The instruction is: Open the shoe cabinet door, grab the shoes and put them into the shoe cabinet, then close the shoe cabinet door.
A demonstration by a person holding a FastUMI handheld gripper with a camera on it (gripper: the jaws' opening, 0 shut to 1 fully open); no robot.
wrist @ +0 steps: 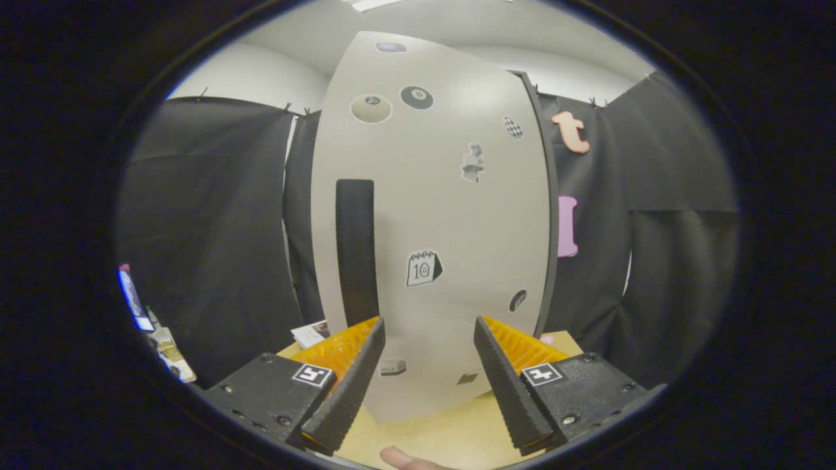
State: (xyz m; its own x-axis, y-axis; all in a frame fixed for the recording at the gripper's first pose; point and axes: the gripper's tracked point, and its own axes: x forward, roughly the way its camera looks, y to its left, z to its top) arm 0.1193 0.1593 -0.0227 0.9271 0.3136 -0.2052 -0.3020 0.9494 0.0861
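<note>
Gripper (428,326) with fingers spread wide, nothing held, just before the shoe cabinet door (444,209) beside its dark handle (356,248)

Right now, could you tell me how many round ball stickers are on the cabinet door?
2, both near the top of the cabinet door, beyond the open gripper: a pale ball sticker and, beside it, a black ball sticker.
</note>
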